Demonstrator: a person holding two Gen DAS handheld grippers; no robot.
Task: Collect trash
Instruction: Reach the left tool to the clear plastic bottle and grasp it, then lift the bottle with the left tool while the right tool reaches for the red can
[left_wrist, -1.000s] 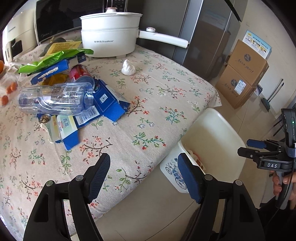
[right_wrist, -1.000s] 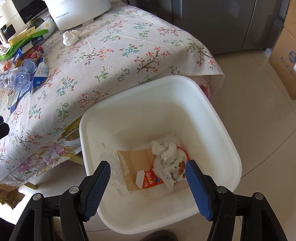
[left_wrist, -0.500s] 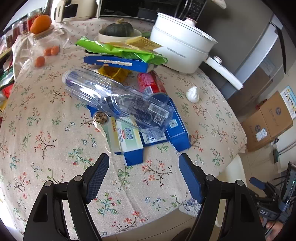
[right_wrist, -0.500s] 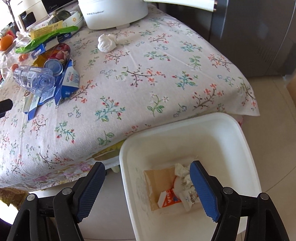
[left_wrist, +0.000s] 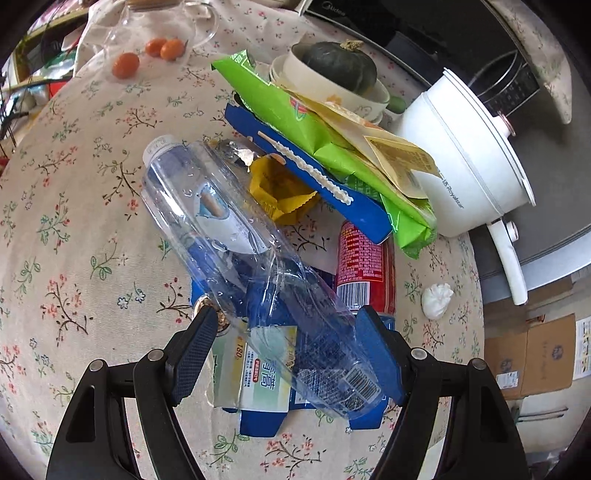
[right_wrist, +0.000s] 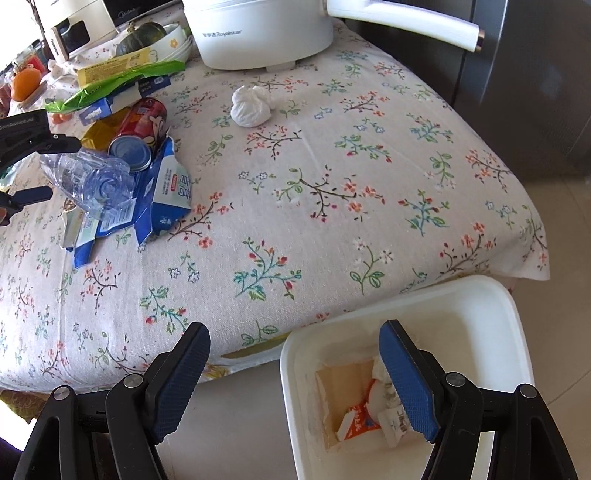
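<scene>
home kitchen | table under floral-print cloth (right_wrist: 332, 206) | white electric cooking pot with long handle (left_wrist: 469, 162) | dark green pumpkin in cream bowl (left_wrist: 340, 64) | steel-grey fridge (right_wrist: 535, 74) | beige tiled floor (right_wrist: 565, 258)

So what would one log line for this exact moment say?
stage: reaching for trash | left gripper: open around plastic bottle | right gripper: open, empty, above bin | bin: some trash inside

The left gripper (left_wrist: 284, 347) pointed steeply downward, its blue-padded fingers (left_wrist: 194, 349) spread wide. The right gripper (right_wrist: 295, 373) also tilted downward, its fingers (right_wrist: 406, 380) set wide apart with nothing gripped between them.
</scene>
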